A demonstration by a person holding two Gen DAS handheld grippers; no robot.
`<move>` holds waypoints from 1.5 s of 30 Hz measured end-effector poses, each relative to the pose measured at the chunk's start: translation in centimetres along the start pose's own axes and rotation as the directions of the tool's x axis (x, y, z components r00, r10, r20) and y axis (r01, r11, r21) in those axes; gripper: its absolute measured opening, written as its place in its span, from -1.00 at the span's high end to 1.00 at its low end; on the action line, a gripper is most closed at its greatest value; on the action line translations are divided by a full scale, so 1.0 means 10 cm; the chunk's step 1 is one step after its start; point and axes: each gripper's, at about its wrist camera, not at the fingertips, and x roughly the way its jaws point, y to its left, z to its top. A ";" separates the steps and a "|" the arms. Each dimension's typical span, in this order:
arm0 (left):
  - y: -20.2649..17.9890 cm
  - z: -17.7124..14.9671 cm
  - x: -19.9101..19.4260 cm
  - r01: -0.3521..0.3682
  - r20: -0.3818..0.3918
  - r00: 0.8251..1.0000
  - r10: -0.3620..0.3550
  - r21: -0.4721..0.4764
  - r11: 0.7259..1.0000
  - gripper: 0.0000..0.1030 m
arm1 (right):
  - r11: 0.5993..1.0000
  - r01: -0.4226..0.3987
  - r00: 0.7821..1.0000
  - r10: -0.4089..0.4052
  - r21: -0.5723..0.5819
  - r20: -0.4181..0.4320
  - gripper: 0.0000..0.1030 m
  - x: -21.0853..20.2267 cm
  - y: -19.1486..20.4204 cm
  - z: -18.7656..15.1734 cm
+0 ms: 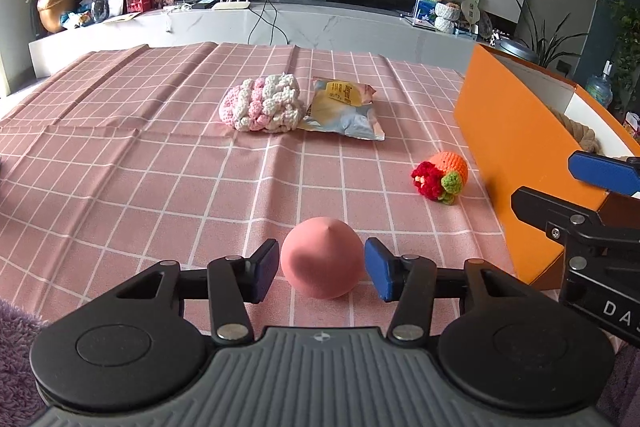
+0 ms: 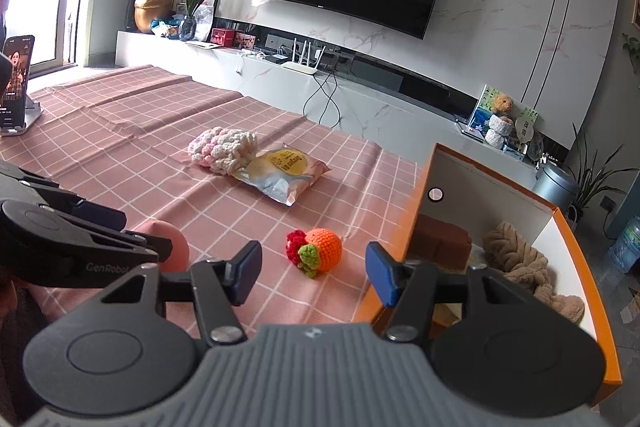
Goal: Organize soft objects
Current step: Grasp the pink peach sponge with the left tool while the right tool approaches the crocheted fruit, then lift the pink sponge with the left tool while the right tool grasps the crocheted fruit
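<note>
Two half-open claws: left claw [image 1: 322, 270] astride pink ball [image 1: 320, 259], pads not quite touching; right claw [image 2: 314, 273] empty.

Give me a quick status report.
Left gripper open around pink ball, not clamped. Right gripper open, empty, before crochet orange. Nothing blocking.

One pink ball [image 1: 320, 259], one crocheted orange [image 2: 322, 249], one snack bag [image 1: 346, 111], one knitted bundle [image 1: 264, 103] (pink-white), one orange box [image 2: 424, 195].
</note>
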 end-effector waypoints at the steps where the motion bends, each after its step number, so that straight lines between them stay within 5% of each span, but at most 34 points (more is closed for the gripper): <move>1: 0.01 0.00 0.03 -0.007 -0.007 1.000 0.007 -0.003 1.000 -0.14 | 1.000 -0.002 1.000 0.002 0.000 -0.003 -0.10 0.02 0.01 0.00; 10: -0.02 -0.02 0.18 0.053 -0.049 0.997 -0.053 -0.002 0.999 -0.27 | 1.000 -0.010 1.000 0.009 -0.008 -0.018 -0.10 0.10 0.03 0.00; 21: -0.02 -0.01 0.25 0.117 -0.066 0.991 -0.118 -0.020 0.993 0.04 | 0.999 -0.011 1.000 0.010 -0.044 -0.029 -0.08 0.23 0.08 0.06; 29: 0.17 0.25 0.17 -0.022 0.021 1.000 0.022 -0.014 1.000 0.04 | 0.993 0.067 0.993 -0.076 -0.102 -0.086 -0.06 0.64 0.31 0.23; 36: 0.34 0.35 0.25 -0.033 0.035 0.999 0.035 -0.046 0.998 0.04 | 0.973 0.154 0.968 -0.184 -0.173 -0.171 -0.06 1.15 0.49 0.23; 45: 0.31 0.34 0.38 0.025 0.025 0.999 -0.024 -0.030 0.999 0.03 | 0.971 0.183 0.949 -0.215 -0.154 -0.230 -0.08 1.43 0.42 0.16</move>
